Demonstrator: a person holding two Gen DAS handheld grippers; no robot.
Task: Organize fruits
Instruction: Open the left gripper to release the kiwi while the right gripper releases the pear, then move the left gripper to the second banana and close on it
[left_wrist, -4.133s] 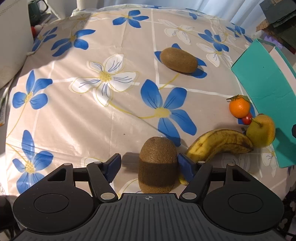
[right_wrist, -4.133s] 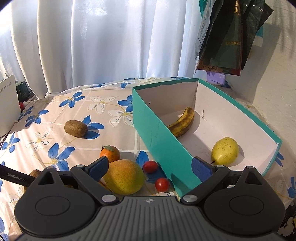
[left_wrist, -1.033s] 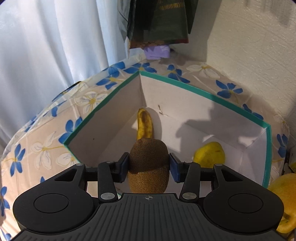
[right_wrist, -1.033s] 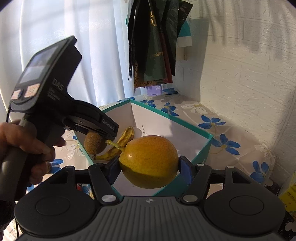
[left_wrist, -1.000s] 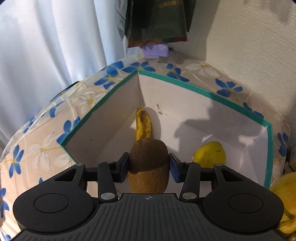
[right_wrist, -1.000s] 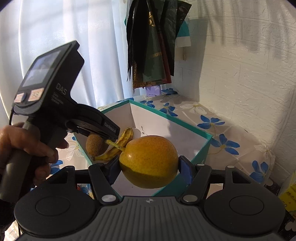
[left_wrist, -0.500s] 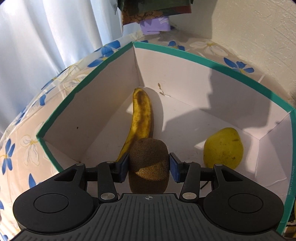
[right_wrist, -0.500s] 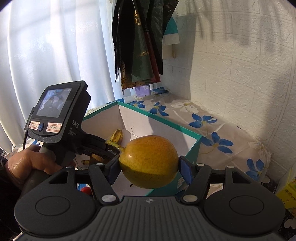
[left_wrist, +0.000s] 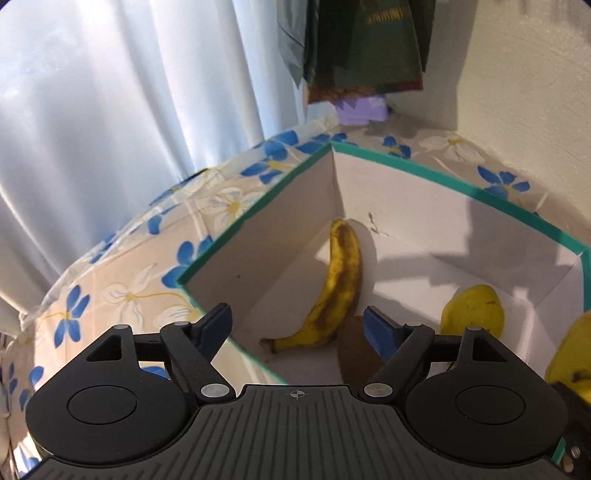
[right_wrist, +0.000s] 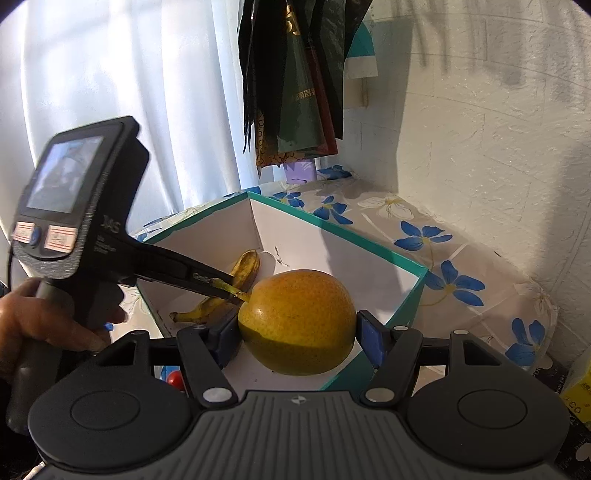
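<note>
Inside a teal-edged cardboard box (left_wrist: 436, 177) with white inner walls, set on a table covered by a cloth printed with blue and white flowers (left_wrist: 122, 295), several fruits are seen from the left wrist view. A spotted yellow banana (left_wrist: 338, 288) is laid along the box floor, its stem end pointed toward the camera. A brown kiwi (left_wrist: 352, 350) is rested on the floor just beside the banana's stem end, partly hidden behind the right finger of the left gripper (left_wrist: 297, 326). That gripper's blue-padded tongs are spread wide with nothing between them, held above the near wall of the box. A yellow pear (left_wrist: 474, 312) is seen farther right on the box floor, near the right-hand wall. At the far right edge a yellow fruit is cut off by the frame and cannot be identified with certainty. From the right wrist view, a large orange-yellow pear (right_wrist: 297, 321) is pinched between the blue pads of the right gripper (right_wrist: 295, 334), held above the near corner of the box. The left gripper's black handle, with a small lit screen, is gripped by the person's left hand (right_wrist: 40, 325) at the left of that view. A small red fruit (right_wrist: 174, 378), perhaps a cherry tomato, is glimpsed low on the cloth outside the box. White curtains (left_wrist: 110, 110) are hung behind the table, and dark bags (right_wrist: 291, 74) are hung by the white wall.
</note>
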